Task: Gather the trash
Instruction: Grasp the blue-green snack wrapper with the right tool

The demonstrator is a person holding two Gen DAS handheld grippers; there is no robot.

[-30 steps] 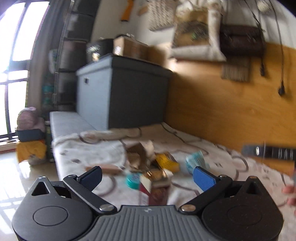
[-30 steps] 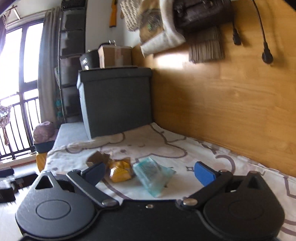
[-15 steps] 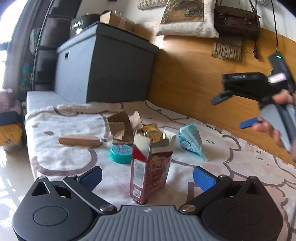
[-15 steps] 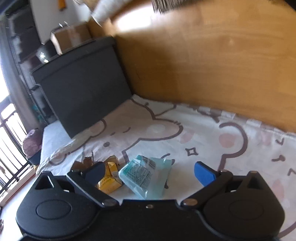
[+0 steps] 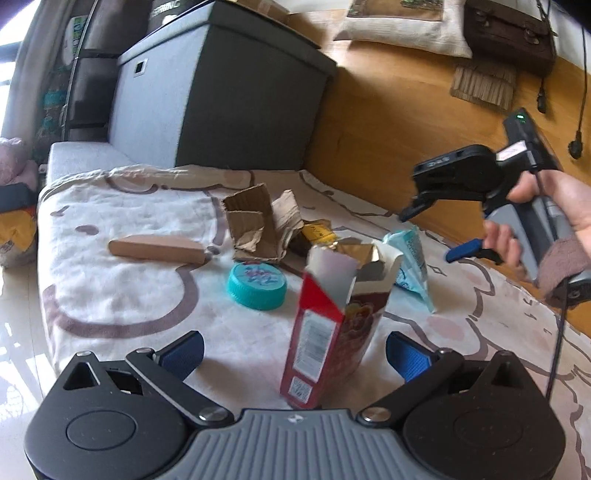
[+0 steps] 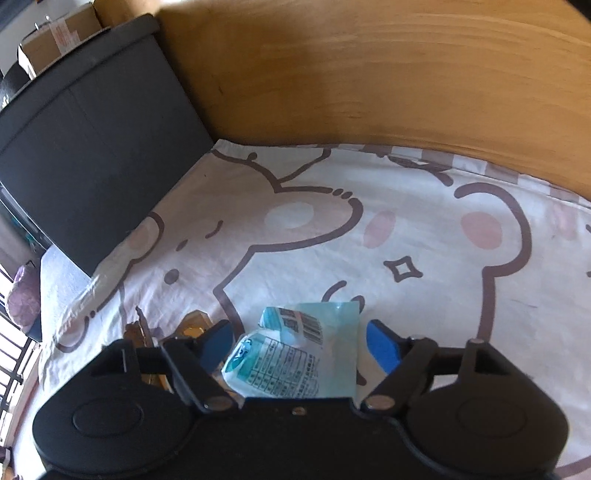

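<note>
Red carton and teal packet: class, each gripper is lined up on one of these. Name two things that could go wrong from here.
1. The red carton stands upright with its top torn open between the left gripper fingers; an off-centre squeeze may tip or crush it.
2. The right gripper is closing over the teal packet, which lies flat on the bedsheet; the fingers might pinch fabric or slide off.

Wood wall point(image 5: 388, 122) fills upper right. Grey cabinet point(image 5: 221, 96) at upper centre; bag point(image 5: 509, 29) hangs top right. Cartoon-print sheet point(image 6: 332, 229) below. Daylight at far left.
</note>
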